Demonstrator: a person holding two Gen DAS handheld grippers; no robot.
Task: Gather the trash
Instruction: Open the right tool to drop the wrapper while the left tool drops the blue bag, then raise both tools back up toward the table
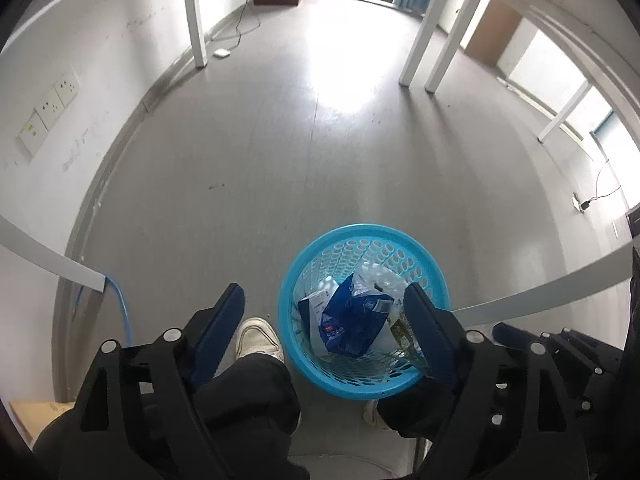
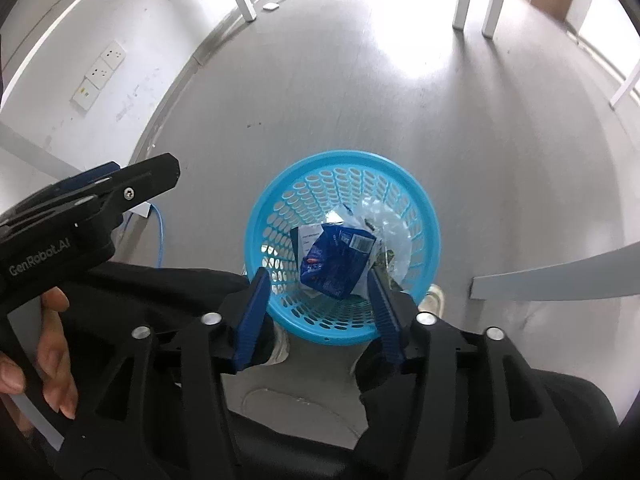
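A blue perforated plastic basket [image 1: 308, 280] stands on the grey floor between the person's feet; it also shows in the right wrist view [image 2: 280, 208]. Inside lie a dark blue packet [image 1: 352, 324] [image 2: 334, 264], a white slip of paper [image 1: 316, 304] [image 2: 310, 240] and crumpled clear plastic [image 1: 380, 276] [image 2: 384, 220]. My left gripper [image 1: 324, 300] is open and empty, held above the basket's near left side. My right gripper [image 2: 318, 280] is open and empty, above the basket's near rim. The left gripper's body [image 2: 80, 208] shows at the left of the right wrist view.
The person's black trousers [image 1: 248, 396] and white shoes [image 1: 256, 336] are beside the basket. A blue cable [image 1: 120, 304] hangs at the left by a white table edge [image 1: 48, 260]. White table legs [image 1: 420, 32] stand far off. Wall sockets [image 1: 52, 108] are on the left wall.
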